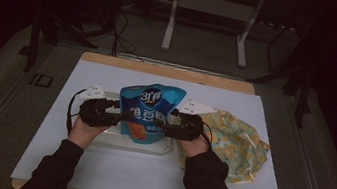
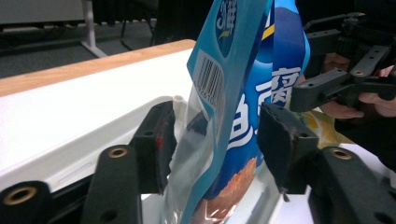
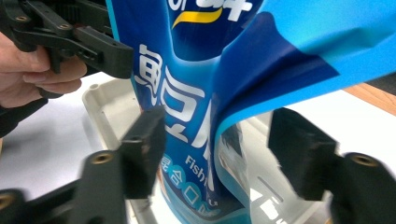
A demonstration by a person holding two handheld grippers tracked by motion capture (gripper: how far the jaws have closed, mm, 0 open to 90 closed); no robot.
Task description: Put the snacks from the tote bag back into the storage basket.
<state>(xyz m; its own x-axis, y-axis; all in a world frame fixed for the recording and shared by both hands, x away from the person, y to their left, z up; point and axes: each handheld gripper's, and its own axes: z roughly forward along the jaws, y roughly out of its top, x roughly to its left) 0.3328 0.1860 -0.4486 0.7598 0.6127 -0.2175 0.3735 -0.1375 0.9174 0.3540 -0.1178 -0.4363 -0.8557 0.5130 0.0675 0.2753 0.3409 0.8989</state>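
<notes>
Black jaws of my left gripper [image 2: 212, 144] sit closest to the lens, spread with a clear gap on either side of the blue snack pouch [image 2: 243, 93]; the pouch edge hangs between them, not pinched as far as I can see

Right gripper [image 3: 217, 154] reads the same: jaws well parted, pouch fold passing between them, no contact that I can confirm (right-hand jaw is blurred)

High view: pouch [image 1: 149, 112] stands upright over the white tray [image 1: 161, 149] at mid-worktop, my left gripper [image 1: 120, 116] and right gripper [image 1: 167, 126] flanking its lower half from both sides. Yellow patterned cloth bag [image 1: 237, 143] lies crumpled just right of the tray, touching or overlapping its right edge, cannot tell which. White worktop [image 1: 144, 177] otherwise bare near me

Progress, my judgement:
- pouch brought upright at the tray and framed by both grippers: done
- firm two-sided hold: not yet shown, jaws look slack around it
- whether its base rests in the tray or floats just above: cannot tell, base is hidden
- likely left: close on the pouch, then set it down or carry it to the cloth bag
</notes>
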